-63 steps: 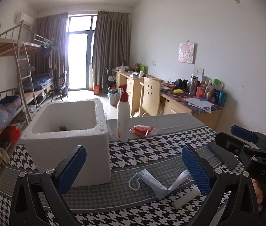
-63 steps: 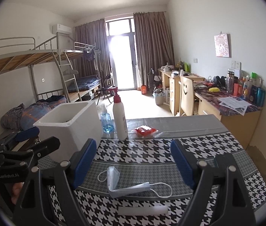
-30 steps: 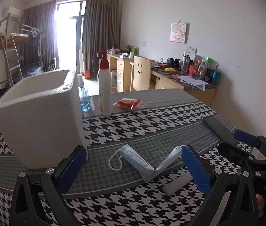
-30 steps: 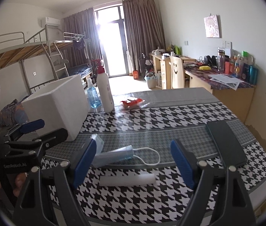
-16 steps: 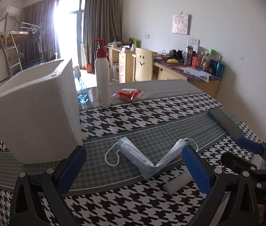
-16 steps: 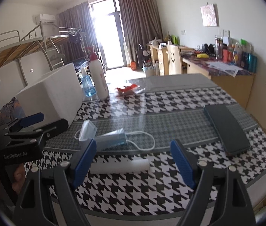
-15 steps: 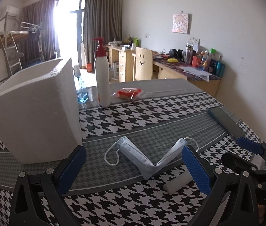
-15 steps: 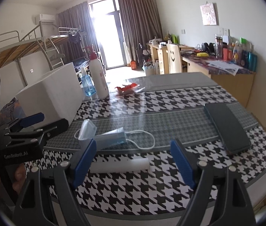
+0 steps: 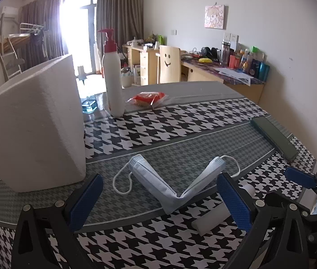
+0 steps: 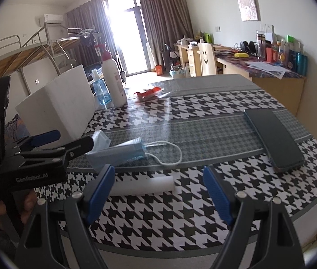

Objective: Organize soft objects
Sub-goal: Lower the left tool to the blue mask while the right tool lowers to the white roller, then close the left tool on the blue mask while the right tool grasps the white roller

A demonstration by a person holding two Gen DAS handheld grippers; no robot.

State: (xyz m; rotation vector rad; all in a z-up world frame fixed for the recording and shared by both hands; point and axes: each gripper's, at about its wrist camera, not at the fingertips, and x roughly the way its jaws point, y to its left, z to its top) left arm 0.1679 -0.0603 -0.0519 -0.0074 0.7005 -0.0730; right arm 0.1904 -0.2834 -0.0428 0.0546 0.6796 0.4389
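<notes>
Two grippers, left (image 9: pixel 158 199) and right (image 10: pixel 158 188), jaws spread, nothing between them. Folded face mask (image 9: pixel 169 186) at table's (image 9: pixel 180 130) middle; white foam roll (image 10: pixel 142 185) nearer front edge; foam box (image 9: pixel 33 125) near left edge.

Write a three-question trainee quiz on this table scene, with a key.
1. True or false: the face mask lies inside the white foam box.
2. Which lies nearest the right gripper: A) the pump bottle, B) the white foam stick, C) the dark phone?
3. Fill in: the left gripper fingers are ___, holding nothing.

Key: 1 false, it lies on the tablecloth beside the box; 2 B; 3 open.
</notes>
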